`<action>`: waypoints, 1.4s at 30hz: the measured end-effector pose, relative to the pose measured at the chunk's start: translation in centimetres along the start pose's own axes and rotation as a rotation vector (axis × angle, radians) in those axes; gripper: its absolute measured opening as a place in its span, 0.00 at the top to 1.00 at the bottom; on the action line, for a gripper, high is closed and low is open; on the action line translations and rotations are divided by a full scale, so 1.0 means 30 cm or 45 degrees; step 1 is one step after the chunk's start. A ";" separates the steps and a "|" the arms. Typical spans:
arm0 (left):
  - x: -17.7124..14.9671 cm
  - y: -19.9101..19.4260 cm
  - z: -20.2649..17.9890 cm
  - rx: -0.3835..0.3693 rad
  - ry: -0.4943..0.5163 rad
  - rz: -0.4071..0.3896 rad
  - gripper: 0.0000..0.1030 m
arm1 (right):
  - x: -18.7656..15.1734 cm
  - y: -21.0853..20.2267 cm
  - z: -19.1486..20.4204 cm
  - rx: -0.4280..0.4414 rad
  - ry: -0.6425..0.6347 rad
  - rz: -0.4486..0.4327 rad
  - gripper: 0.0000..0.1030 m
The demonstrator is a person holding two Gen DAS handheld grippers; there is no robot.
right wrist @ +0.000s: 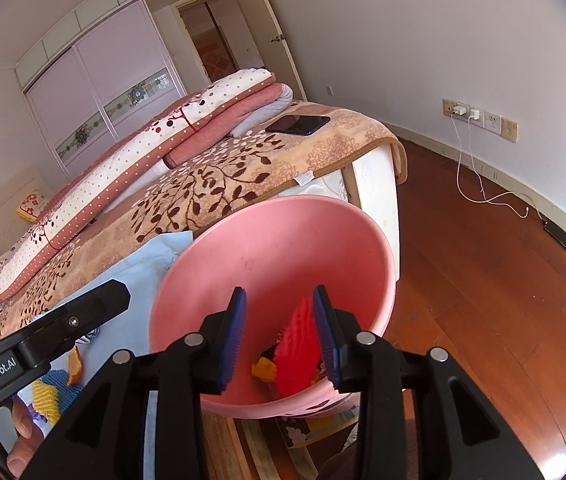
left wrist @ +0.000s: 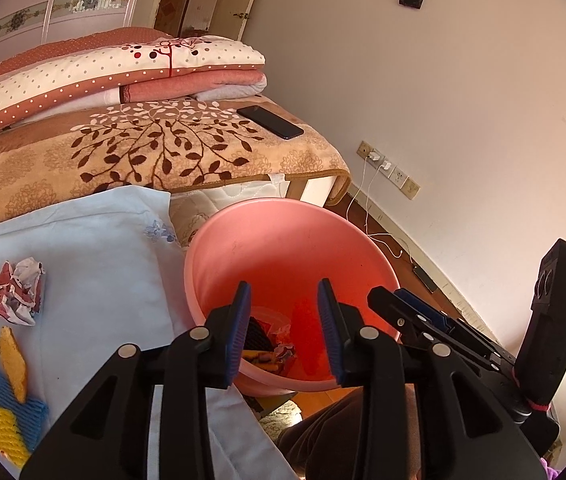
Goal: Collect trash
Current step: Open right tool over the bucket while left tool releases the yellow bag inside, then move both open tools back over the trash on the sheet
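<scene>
Both tongs, left tongs (left wrist: pixel 285 330) and right tongs (right wrist: pixel 279 334), hang apart-jawed and empty over the round pink plastic basin (left wrist: pixel 219 240), positioned for dropping. Red foam netting (right wrist: pixel 297 350) lies inside the basin; crumpled red-and-white paper (left wrist: pixel 15 290) remains on the pale blue bedsheet (left wrist: pixel 95 240).

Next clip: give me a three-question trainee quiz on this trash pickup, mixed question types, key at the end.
1. True or false: the left gripper is clamped on a piece of trash.
2. Which of these lies on the brown leaf-pattern blanket? A) phone B) crumpled paper C) foam net
3. Fill in: the red foam piece lies inside the pink ____.

Key
1. False. Both it and the right gripper stand open over the basin, nothing between the pads.
2. A. The phone is there; the crumpled paper lies on the light blue sheet.
3. basin
</scene>
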State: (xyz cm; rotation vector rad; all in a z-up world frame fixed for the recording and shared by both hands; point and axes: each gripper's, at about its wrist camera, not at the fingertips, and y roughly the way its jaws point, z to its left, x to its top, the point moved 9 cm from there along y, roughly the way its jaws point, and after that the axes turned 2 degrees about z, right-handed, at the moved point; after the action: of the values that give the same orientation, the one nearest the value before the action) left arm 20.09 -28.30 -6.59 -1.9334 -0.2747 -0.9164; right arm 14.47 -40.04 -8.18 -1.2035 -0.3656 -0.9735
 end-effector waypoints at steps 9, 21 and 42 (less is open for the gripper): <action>-0.011 -0.056 0.041 0.042 -0.024 -0.022 0.67 | -0.003 -0.038 0.051 0.025 -0.031 -0.015 0.59; -0.035 -0.169 0.139 0.126 -0.041 -0.083 0.67 | -0.040 -0.066 0.181 0.080 -0.119 0.004 0.56; -0.206 -0.456 0.537 0.360 -0.176 -0.120 0.67 | -0.239 -0.053 0.547 0.283 -0.379 0.144 0.53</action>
State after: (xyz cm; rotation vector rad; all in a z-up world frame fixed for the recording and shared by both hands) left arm 16.36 -6.61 -6.24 -1.7344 -0.5506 -0.7599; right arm 13.14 -22.21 -6.29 -1.1523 -0.6176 -0.6377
